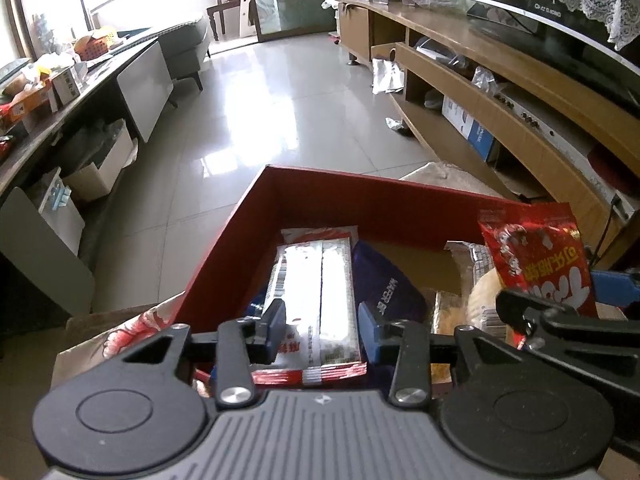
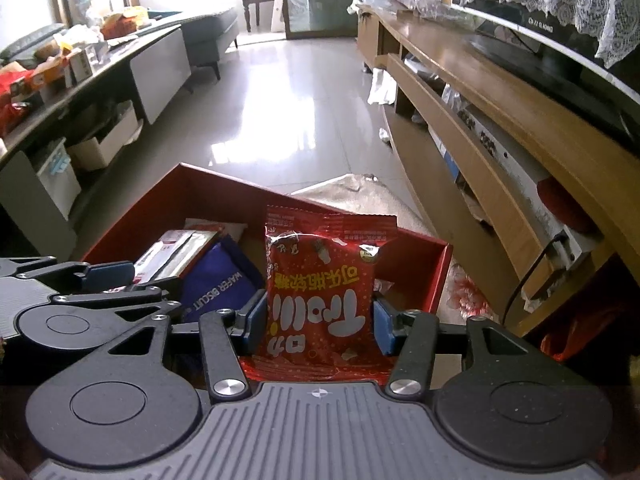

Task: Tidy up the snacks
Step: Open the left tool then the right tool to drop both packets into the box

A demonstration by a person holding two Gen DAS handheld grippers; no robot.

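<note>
A red box [image 1: 360, 184] lies open below both grippers, with snacks inside. In the left wrist view my left gripper [image 1: 322, 326] is shut on a long silver and red packet [image 1: 316, 292], held over the box's left half. A dark blue wafer biscuit packet [image 1: 388, 288] lies just right of it. My right gripper [image 2: 318, 318] holds a red candy packet [image 2: 320, 280] upright between its blue pads, above the right half of the red box [image 2: 224, 182]. That red packet [image 1: 536, 256] also shows at the right of the left wrist view. Other wrapped snacks lie under it.
A long wooden TV cabinet [image 1: 500, 92] with open shelves runs along the right. A dark table [image 1: 60, 108] loaded with boxes stands at the left, with bins under it. The box rests on a floral cloth [image 1: 132, 332]. Glossy tiled floor [image 1: 260, 112] stretches beyond.
</note>
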